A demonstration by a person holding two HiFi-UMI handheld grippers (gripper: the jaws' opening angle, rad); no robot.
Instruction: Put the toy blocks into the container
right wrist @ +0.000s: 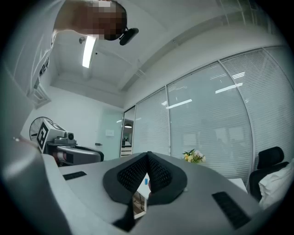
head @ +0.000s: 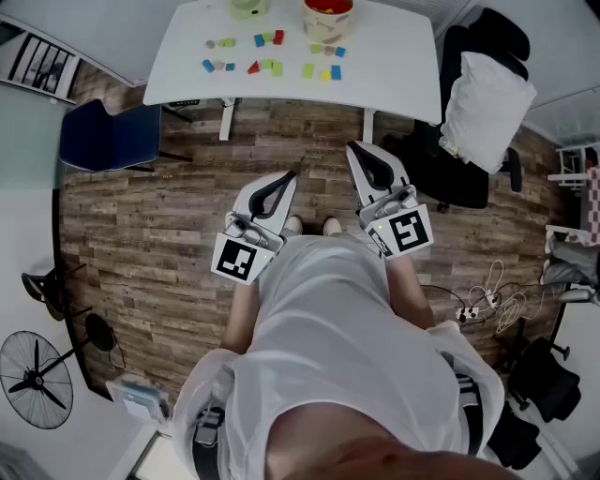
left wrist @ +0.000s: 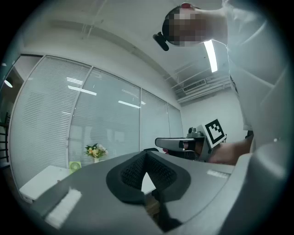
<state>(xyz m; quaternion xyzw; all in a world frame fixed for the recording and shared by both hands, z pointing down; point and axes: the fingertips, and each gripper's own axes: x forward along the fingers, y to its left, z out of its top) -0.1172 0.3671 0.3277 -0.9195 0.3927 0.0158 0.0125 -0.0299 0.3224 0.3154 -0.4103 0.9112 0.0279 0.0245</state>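
Tongs closed and empty, left tongs (head: 284, 180) and right tongs (head: 356, 150) hang above wooden floor (head: 141, 216), well apart from small coloured toy blocks (head: 267, 66) scattered on white tabletop (head: 394, 56) beside round red container (head: 327, 19).

White table (head: 394, 56), multicoloured toy blocks (head: 260, 40), red container (head: 327, 25), brown wood-grain floor (head: 141, 216)

head view: above the person, looking steeply down, table (head: 394, 66) far off at top | left gripper view: low behind own jaws, level toward blinds (left wrist: 50, 119), right gripper (left wrist: 161, 143) near at right | right gripper view: likewise, left gripper (right wrist: 98, 156) near at left | both gripper views share: flowers (left wrist: 95, 150), blinds
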